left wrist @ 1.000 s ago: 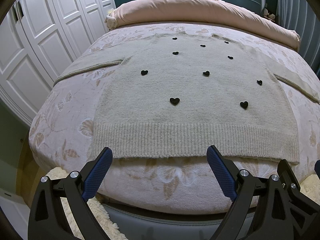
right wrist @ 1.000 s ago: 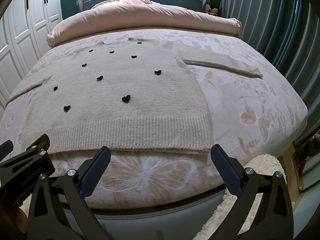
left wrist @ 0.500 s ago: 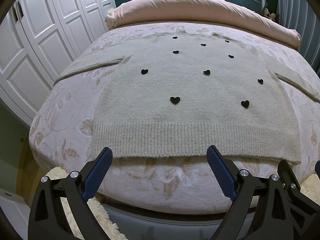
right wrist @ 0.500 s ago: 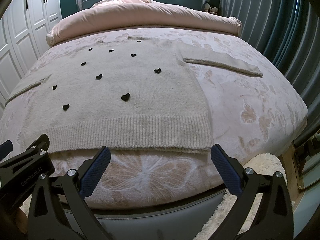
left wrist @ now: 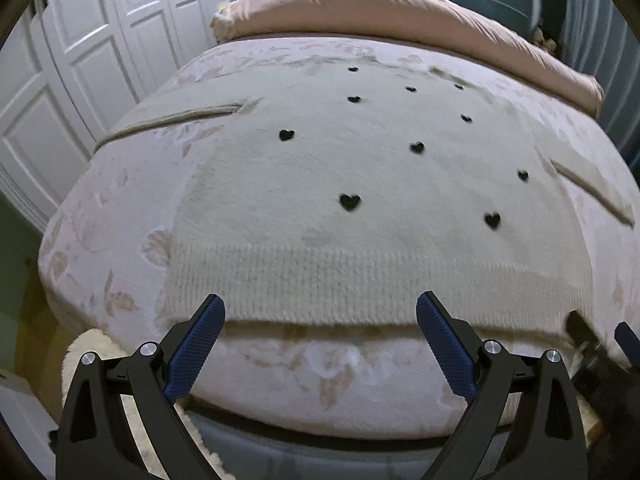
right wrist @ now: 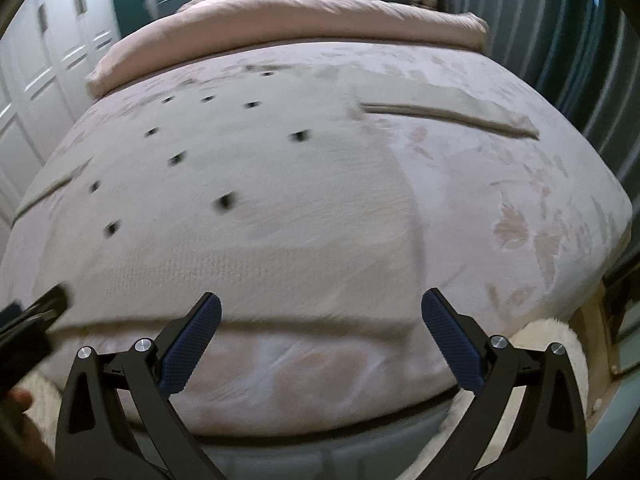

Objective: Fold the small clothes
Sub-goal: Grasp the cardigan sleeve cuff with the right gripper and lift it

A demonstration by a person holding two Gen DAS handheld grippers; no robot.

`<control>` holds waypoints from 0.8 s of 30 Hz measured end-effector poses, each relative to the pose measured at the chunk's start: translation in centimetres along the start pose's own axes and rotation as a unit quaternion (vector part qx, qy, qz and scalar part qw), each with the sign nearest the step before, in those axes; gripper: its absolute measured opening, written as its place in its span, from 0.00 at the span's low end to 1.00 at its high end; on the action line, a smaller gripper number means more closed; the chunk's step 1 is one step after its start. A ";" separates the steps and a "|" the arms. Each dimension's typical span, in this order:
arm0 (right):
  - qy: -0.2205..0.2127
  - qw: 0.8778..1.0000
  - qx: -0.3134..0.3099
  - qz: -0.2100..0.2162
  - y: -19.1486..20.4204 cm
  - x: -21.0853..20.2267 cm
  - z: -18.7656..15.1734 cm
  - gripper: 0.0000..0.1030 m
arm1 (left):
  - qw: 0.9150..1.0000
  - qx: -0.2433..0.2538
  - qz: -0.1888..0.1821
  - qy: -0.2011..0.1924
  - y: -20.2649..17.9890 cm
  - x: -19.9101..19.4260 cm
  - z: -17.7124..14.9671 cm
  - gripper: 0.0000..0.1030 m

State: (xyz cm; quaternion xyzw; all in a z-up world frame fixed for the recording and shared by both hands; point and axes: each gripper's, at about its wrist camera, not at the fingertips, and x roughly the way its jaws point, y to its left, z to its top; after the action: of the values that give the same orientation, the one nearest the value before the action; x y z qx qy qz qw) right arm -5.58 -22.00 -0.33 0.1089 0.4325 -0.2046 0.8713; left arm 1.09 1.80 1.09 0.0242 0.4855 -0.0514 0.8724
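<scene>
A cream knit sweater with small black hearts lies flat on the bed, sleeves spread to both sides, ribbed hem toward me. It also shows in the right wrist view, blurred. My left gripper is open and empty, its tips just at the hem near the sweater's left half. My right gripper is open and empty, just at the hem near the sweater's right corner. Each gripper shows at the edge of the other's view.
The bed has a pink floral cover, with a rolled pink duvet at its head. White wardrobe doors stand on the left, curtains on the right. A fluffy rug lies by the bed's foot.
Both grippers have moved forward toward the sweater's hem, which looms larger now. The right wrist view is motion-blurred. Both stay open.
</scene>
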 end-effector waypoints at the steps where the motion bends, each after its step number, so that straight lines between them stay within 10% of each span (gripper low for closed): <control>1: 0.000 1.000 0.010 -0.004 -1.3 0.6 0.7 0.95 | 1.000 -0.008 -0.003 0.002 0.5 0.3 0.3 0.92; 11: -0.008 0.989 0.144 -0.028 -18.0 11.1 13.0 0.95 | 0.998 -0.058 -0.009 0.033 2.1 4.9 4.1 0.92; 24: -0.011 0.928 0.371 -0.046 -33.9 23.0 21.3 0.96 | 0.998 -0.050 0.025 0.039 2.1 8.5 6.9 0.92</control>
State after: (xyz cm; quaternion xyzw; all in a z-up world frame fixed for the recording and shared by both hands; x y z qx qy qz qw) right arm 6.77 -66.08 -6.29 0.4019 0.3207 -0.3911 0.7633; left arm 11.58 2.73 -2.54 -0.0057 0.5201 -0.0044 0.8541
